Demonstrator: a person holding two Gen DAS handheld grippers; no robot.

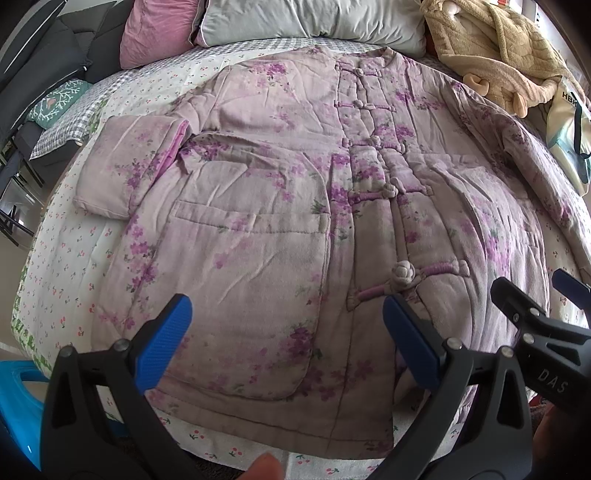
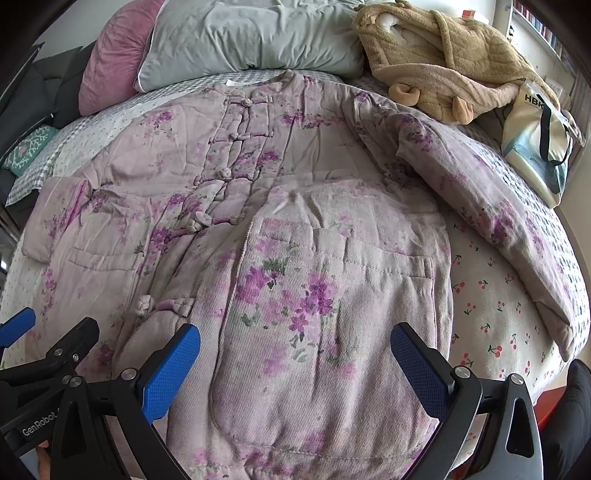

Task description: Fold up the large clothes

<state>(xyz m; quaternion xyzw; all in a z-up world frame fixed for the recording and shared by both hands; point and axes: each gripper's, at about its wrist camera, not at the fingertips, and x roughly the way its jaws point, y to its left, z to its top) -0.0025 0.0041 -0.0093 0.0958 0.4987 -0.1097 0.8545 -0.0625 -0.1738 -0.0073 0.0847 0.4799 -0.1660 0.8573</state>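
- Item under inspection: one padded floral jacket (image 1: 280,192), lying front-up on the bed (image 1: 74,258), knot buttons fastened down the placket.
- Position: it occupies the middle of the mattress; its collar (image 1: 373,59) is near the grey pillow (image 1: 306,18) and its hem (image 1: 280,424) is at the bed edge nearest me.
- Orientation: the long axis runs collar to hem, straight away from me, collar pointing to the headboard end.
- Progress, as I judge it: an early stage. The left sleeve (image 1: 125,166) appears doubled back on itself beside the body, its pink lining showing at the fold. The right sleeve (image 2: 491,210) lies stretched out diagonally on the cherry-print sheet, unfolded.
- Outstanding: the right sleeve is to be brought in, then the body folded across and up from the hem. None of this shows as done.
- My left gripper (image 1: 288,343): blue pads spread wide, holding nothing, poised over the lower left pocket.
- My right gripper (image 2: 295,373): likewise wide apart and empty, over the lower right pocket (image 2: 325,332).
- Whether either gripper touches the cloth I cannot tell.
- Bystanders: a tan fleece garment (image 2: 443,55) and a tote bag (image 2: 539,144) at the far right, apart from the jacket body.
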